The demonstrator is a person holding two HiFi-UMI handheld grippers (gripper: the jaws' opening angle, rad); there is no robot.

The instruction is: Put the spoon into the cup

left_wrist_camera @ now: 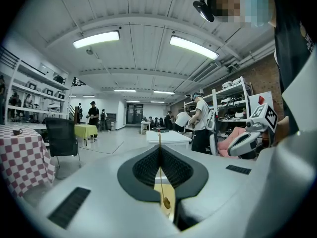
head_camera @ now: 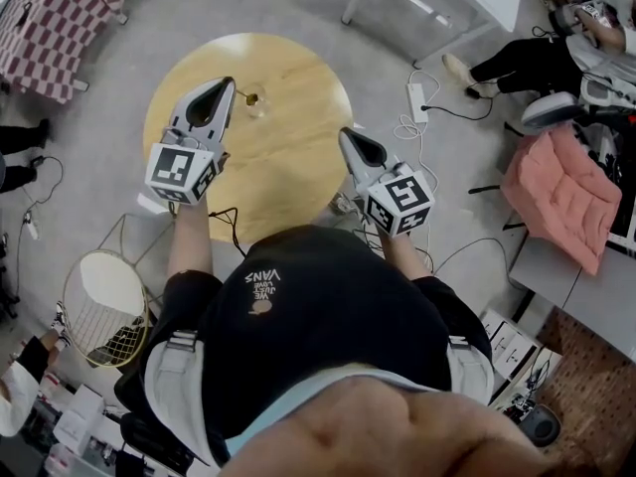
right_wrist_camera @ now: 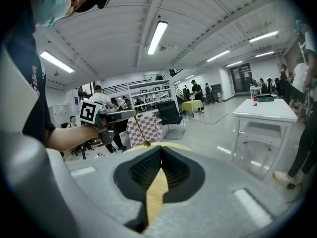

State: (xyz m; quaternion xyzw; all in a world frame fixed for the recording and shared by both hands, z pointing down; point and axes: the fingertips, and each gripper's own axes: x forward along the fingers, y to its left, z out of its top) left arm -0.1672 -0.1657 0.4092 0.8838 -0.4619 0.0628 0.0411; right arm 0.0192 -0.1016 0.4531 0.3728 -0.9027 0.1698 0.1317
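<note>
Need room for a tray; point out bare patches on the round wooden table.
The round wooden table is bare across its middle and right, between the small clear cup and the right gripper. Crowded on the left, under the left gripper holding a thin gold spoon.

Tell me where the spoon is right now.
The spoon is pinched between the shut jaws of the left gripper, at the head view's left, above the round wooden table.

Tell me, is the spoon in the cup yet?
Not yet. Done: the left gripper has its jaws shut on the spoon. In hand: the spoon hangs over the table, close to the clear cup. Left: lower it into the cup and let go. The right gripper is shut and empty.
</note>
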